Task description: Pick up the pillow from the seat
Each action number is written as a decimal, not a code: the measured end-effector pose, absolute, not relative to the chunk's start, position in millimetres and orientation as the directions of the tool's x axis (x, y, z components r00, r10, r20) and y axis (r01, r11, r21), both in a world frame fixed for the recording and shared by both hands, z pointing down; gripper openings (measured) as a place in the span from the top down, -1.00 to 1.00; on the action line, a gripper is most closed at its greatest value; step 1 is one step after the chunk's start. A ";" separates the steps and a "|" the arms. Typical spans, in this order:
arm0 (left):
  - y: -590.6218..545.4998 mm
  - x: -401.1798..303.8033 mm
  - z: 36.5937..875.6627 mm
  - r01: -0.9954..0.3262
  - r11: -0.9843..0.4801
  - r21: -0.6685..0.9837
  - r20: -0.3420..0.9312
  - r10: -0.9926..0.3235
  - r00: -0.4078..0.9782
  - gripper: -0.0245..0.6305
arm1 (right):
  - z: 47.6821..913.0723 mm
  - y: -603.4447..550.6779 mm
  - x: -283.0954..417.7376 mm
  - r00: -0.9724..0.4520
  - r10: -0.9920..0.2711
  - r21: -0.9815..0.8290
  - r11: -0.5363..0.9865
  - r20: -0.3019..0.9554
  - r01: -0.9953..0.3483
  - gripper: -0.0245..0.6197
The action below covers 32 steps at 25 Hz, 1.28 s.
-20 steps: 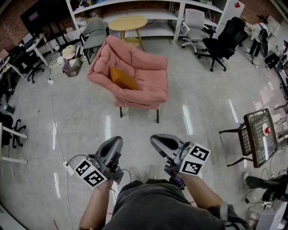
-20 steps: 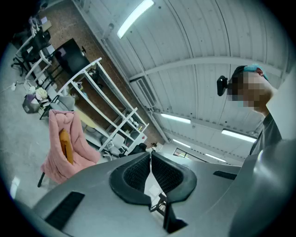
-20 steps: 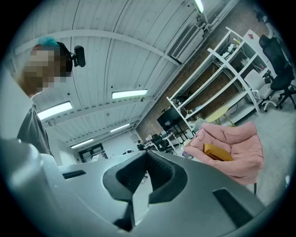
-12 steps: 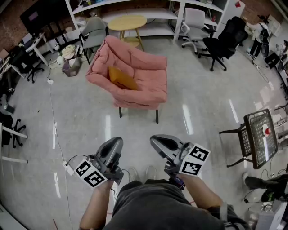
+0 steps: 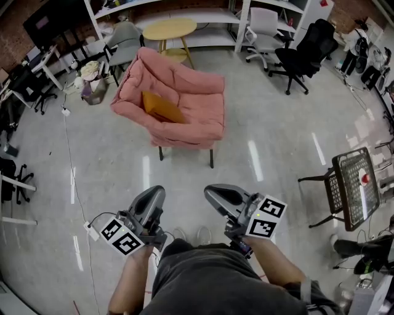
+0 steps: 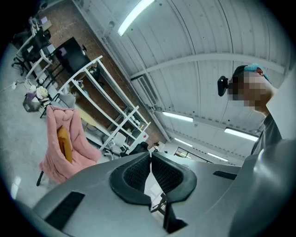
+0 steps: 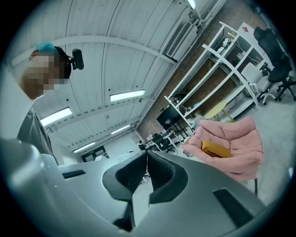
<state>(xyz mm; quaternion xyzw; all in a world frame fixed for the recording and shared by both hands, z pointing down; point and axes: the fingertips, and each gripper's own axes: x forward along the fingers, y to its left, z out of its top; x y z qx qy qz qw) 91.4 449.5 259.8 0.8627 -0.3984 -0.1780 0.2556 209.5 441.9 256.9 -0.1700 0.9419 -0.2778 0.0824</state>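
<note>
An orange pillow (image 5: 161, 107) lies on the seat of a pink padded armchair (image 5: 194, 117) in the middle of the room, a few steps ahead of the person. The pillow (image 6: 64, 142) also shows small at the left of the left gripper view, and the pillow (image 7: 215, 149) at the right of the right gripper view. My left gripper (image 5: 154, 195) and right gripper (image 5: 215, 193) are held close to the person's body, far short of the chair. Both point upward and forward, jaws shut with nothing between them.
A round yellow table (image 5: 170, 28) and white shelving (image 5: 184, 18) stand behind the armchair. Black office chairs (image 5: 306, 52) are at the back right, a mesh chair (image 5: 352, 187) at the right, desks and a cable (image 5: 69, 154) at the left. The floor is glossy grey.
The head view has shifted slightly, so the armchair sits a little further left and up. Both grippers stay shut near the body, the left one a touch lower.
</note>
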 end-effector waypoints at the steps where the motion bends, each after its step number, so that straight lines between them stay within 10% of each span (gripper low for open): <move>1: 446.1 92.8 261.5 -0.597 -0.551 0.583 -0.102 -0.779 0.619 0.89 | 260.1 438.5 212.4 -0.927 -0.370 -0.556 0.784 -0.057 -0.278 0.88; 32: 170.0 -49.5 289.5 -0.534 -0.578 0.617 -0.092 -0.727 0.680 0.89 | 291.1 173.1 69.0 -0.896 -0.439 -0.588 0.710 0.063 -0.389 0.88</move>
